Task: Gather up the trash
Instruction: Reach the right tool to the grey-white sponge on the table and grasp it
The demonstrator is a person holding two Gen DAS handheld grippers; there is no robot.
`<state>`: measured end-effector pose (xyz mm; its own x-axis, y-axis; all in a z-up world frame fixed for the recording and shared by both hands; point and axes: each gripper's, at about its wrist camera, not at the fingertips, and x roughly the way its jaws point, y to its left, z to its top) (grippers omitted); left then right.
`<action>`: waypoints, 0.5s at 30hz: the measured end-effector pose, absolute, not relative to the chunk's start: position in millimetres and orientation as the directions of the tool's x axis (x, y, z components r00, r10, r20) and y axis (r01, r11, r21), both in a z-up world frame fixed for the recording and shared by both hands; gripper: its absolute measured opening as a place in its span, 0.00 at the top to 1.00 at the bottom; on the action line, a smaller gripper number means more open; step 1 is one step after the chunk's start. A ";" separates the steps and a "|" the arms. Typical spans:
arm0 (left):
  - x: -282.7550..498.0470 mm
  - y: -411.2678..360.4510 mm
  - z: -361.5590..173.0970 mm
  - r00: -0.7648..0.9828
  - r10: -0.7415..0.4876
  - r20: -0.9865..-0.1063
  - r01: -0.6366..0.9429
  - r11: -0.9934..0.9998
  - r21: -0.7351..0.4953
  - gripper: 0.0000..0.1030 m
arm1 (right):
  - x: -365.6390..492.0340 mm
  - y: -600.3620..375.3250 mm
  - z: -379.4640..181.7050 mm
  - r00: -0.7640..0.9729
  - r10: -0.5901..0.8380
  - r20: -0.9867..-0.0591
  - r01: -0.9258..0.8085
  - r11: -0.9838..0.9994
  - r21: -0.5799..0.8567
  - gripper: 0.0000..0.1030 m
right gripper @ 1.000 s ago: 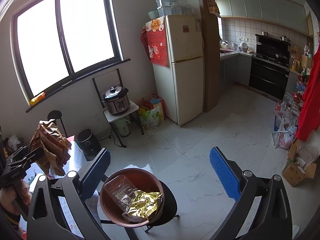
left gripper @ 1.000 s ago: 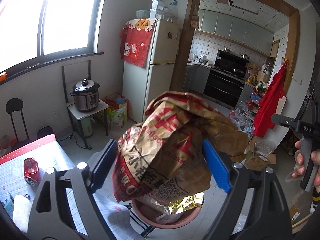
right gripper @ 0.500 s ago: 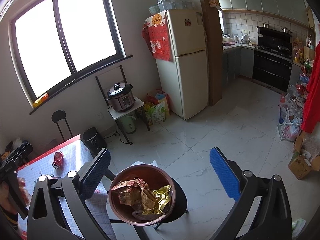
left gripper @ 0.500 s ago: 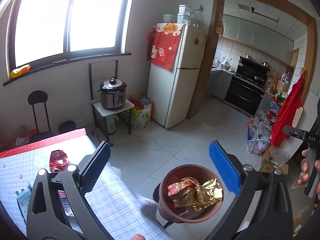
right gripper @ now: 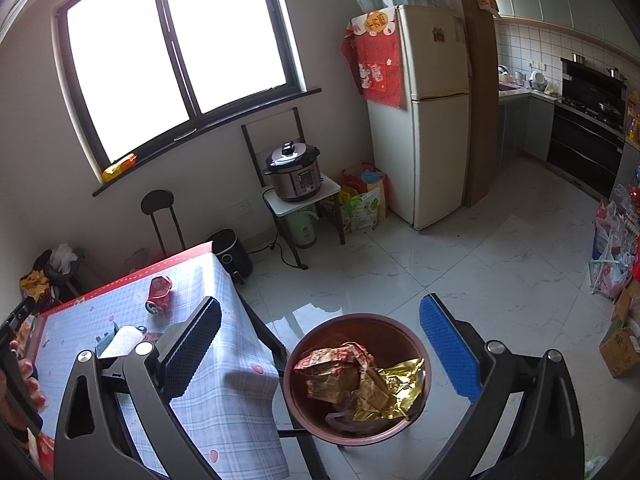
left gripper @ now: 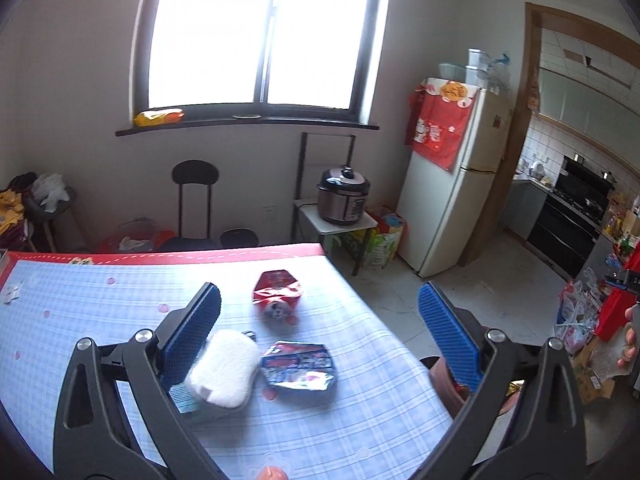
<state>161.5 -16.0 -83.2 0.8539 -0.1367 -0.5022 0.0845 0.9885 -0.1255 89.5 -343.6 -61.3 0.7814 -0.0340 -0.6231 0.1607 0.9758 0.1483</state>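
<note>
The left gripper (left gripper: pixel 318 336) is held wide open and empty over the table (left gripper: pixel 100 304), so it is likely being lined up for the next bit of trash: a red can (left gripper: pixel 277 294) lies near the table's right edge, a flat wrapper (left gripper: pixel 298 366) lies just in front of it, and a white sponge (left gripper: pixel 224 372) is touching the wrapper's left side. The right gripper (right gripper: pixel 320 344) is also held wide open and empty, above the bin (right gripper: pixel 425 364) that is set just off the table's right edge, so that trash can be dropped in easily. A brown bag (right gripper: pixel 332 372) and gold foil (right gripper: pixel 394 390) are already in the bin.
</note>
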 end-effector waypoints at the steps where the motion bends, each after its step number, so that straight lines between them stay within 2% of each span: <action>1: 155.2 0.9 -85.0 0.857 -0.112 -0.503 0.052 0.990 -0.131 0.05 | 92.7 -333.7 -61.8 0.780 -0.026 -0.626 0.147 0.979 0.143 0.05; 10: 97.5 136.3 -114.6 0.853 0.088 -0.515 -0.212 0.959 -0.187 0.05 | 124.0 -242.2 -75.2 0.738 0.045 -0.673 0.018 0.996 0.087 0.06; 15: 81.6 182.9 -143.3 0.806 0.091 -0.585 -0.267 0.938 -0.222 0.05 | 142.5 -187.1 -87.7 0.709 0.086 -0.700 -0.051 0.996 0.071 0.06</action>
